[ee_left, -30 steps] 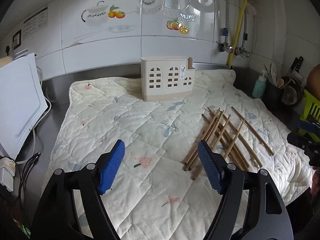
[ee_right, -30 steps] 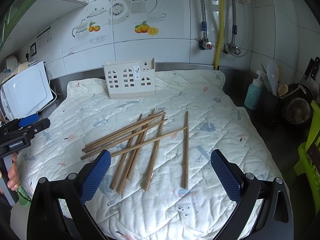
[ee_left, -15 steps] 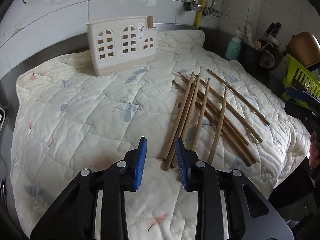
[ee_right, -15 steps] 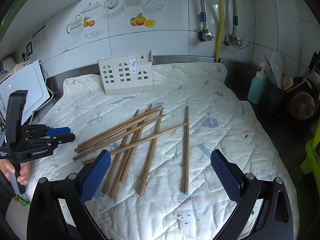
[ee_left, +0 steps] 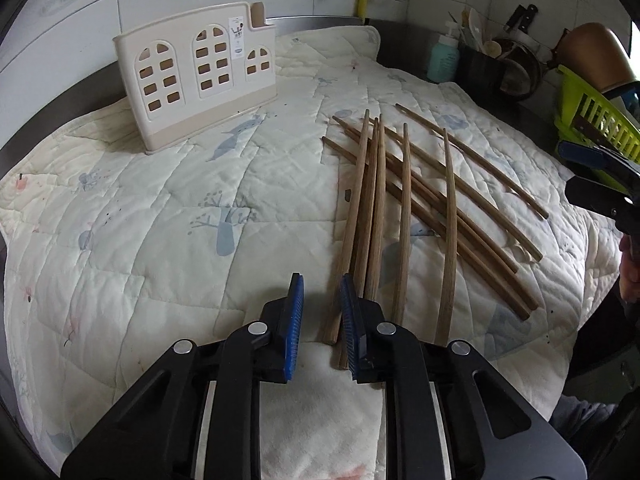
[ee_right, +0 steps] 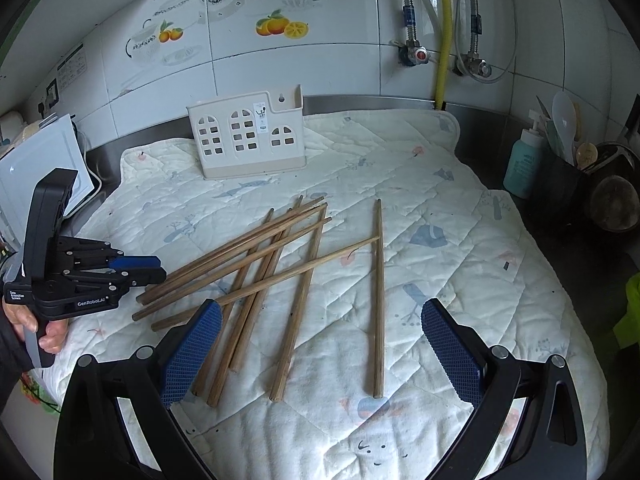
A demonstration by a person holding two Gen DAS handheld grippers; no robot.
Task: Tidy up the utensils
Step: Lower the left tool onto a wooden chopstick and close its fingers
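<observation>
step: pre-grasp, first pick | chopsticks (ee_left: pixel 404 200) loose pile in front-right of holder (ee_left: pixel 192 76) | left gripper (ee_left: pixel 320 312) jaws narrow gap, nothing held, at pile's near ends | right gripper (ee_right: pixel 320 356) jaws wide apart | next: straddle one stick, close

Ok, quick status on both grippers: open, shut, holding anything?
Left gripper: jaws narrowed but open, nothing held, at the near ends of the chopsticks.
Right gripper: jaws wide open, empty, above the chopsticks.

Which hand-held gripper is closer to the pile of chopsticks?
Left. The left hand-held gripper sits right at the near ends of the chopsticks; the right hand-held gripper hangs wide open, farther back.
</observation>
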